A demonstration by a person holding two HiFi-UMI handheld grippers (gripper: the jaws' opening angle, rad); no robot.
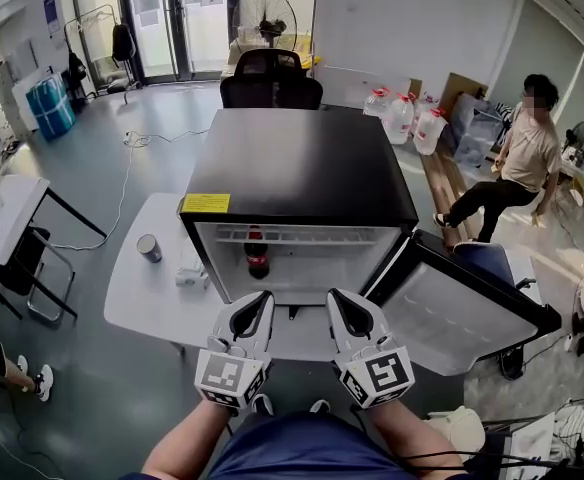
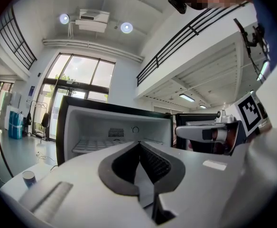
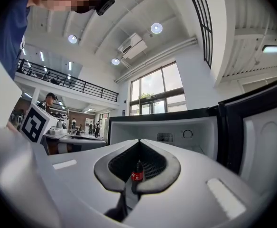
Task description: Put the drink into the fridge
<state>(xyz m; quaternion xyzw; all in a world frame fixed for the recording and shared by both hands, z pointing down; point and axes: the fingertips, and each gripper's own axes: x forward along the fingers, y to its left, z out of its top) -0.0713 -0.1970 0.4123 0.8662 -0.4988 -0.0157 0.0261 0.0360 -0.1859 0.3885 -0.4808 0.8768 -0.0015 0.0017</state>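
Drink: a dark plastic cola bottle with red label (image 1: 257, 253) stands upright inside the open black mini fridge (image 1: 302, 158), on the left of the compartment. Left claw (image 1: 268, 296): jaws together, empty. Right claw (image 1: 333, 295): jaws together, empty (bottle visible beyond its tips). Both hover above the white tabletop (image 1: 137, 293).
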